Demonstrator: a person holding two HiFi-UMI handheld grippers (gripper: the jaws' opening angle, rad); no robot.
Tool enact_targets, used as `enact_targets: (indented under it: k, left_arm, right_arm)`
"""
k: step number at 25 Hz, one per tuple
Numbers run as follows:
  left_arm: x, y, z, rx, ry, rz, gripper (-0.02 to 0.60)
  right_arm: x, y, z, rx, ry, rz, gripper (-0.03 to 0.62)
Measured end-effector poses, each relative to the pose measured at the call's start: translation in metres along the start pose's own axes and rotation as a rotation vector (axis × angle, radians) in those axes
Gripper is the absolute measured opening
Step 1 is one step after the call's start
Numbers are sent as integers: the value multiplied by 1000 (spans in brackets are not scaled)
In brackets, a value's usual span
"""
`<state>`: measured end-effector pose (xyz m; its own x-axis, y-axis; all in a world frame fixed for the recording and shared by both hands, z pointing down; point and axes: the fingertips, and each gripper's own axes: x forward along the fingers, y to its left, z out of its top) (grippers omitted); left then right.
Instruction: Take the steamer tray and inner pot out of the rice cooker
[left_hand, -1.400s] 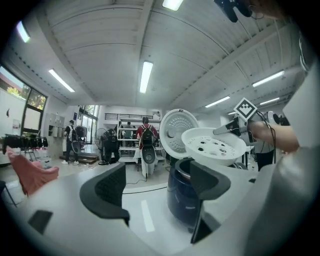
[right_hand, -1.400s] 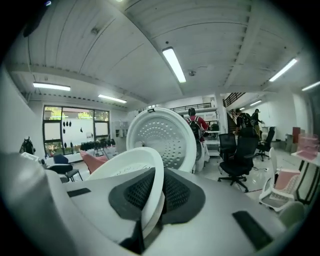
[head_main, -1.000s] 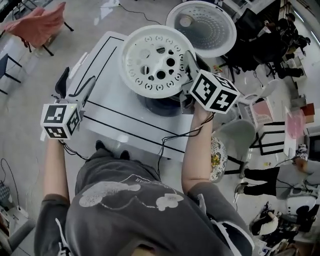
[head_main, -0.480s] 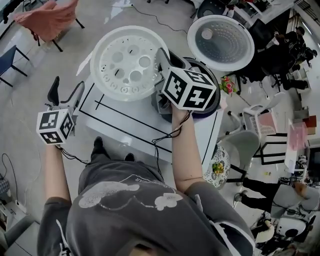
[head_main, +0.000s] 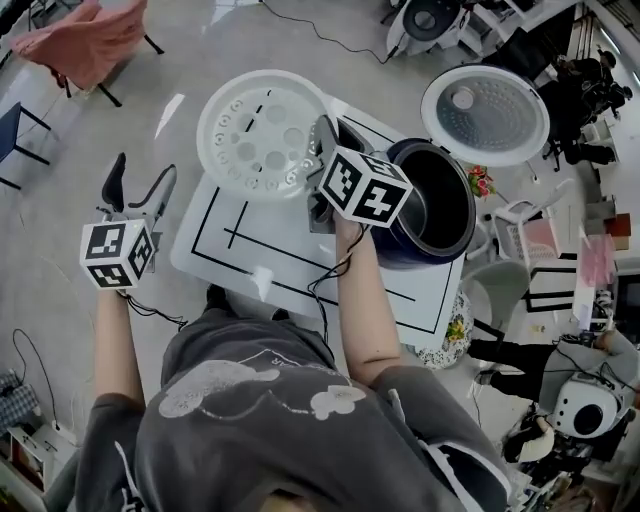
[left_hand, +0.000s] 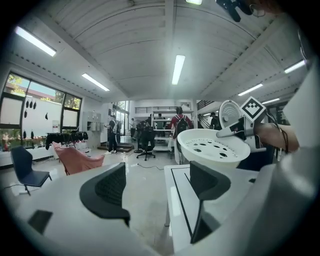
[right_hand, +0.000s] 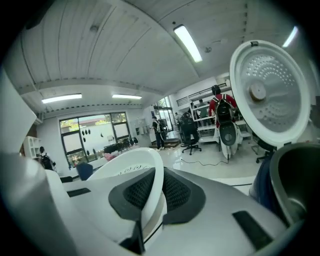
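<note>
Insides of the dark round rice cooker (head_main: 430, 205), just right of the right gripper (head_main: 322, 140), were too murky to read. That gripper pinched the rim of the white perforated plastic steamer tray (head_main: 262, 135); left gripper (head_main: 138, 185) was spread wide, holding nothing.

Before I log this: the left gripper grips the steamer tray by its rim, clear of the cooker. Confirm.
Wrong gripper. The right gripper has its jaws shut on the rim of the steamer tray, as the right gripper view shows; the tray is clear of the cooker. The left gripper is open and empty.
</note>
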<state>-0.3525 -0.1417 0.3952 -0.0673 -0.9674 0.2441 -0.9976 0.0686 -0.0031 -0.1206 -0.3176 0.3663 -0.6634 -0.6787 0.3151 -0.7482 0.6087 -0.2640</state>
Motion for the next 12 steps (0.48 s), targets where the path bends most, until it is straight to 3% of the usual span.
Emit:
enact_targets:
  k: [12]
  left_arm:
    - [92,1,-46,8,116,-239,394]
  right_arm:
    - [73,-67,-88,162,34,-254,57]
